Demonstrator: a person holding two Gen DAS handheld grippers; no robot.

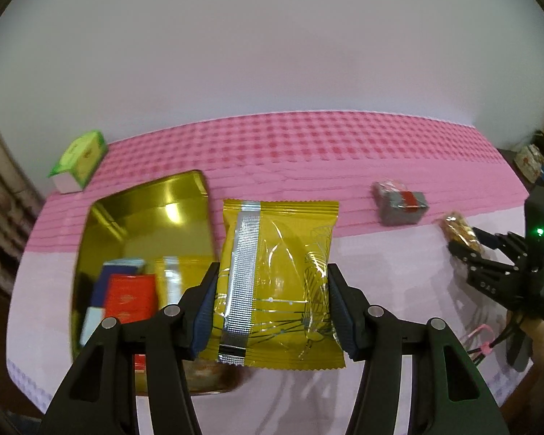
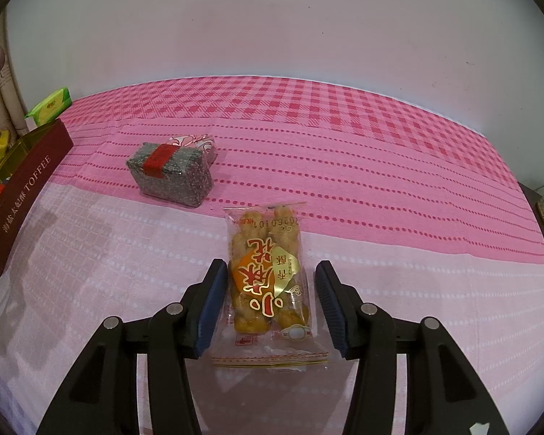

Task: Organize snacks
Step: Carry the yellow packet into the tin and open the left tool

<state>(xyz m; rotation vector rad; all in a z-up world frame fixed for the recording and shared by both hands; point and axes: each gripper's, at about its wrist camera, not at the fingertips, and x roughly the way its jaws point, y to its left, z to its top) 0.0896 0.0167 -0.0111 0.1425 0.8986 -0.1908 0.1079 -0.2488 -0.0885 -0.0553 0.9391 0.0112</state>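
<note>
My left gripper (image 1: 272,308) is shut on a yellow snack packet (image 1: 277,279) and holds it above the table, just right of an open gold tin (image 1: 145,217) that holds red and blue snack packs (image 1: 127,297). My right gripper (image 2: 268,308) is open, its fingers on either side of a clear packet of fried dough twists (image 2: 266,282) that lies on the pink cloth; the pads do not touch it. The right gripper also shows in the left wrist view (image 1: 471,253) at the far right. A grey packet with a red band (image 2: 170,174) lies further back.
The tin's dark red side reads TOFFEE (image 2: 25,195) at the left in the right wrist view. A green box (image 1: 79,159) stands at the table's back left. A white patterned packet (image 2: 192,143) lies behind the grey one. A wall stands behind the table.
</note>
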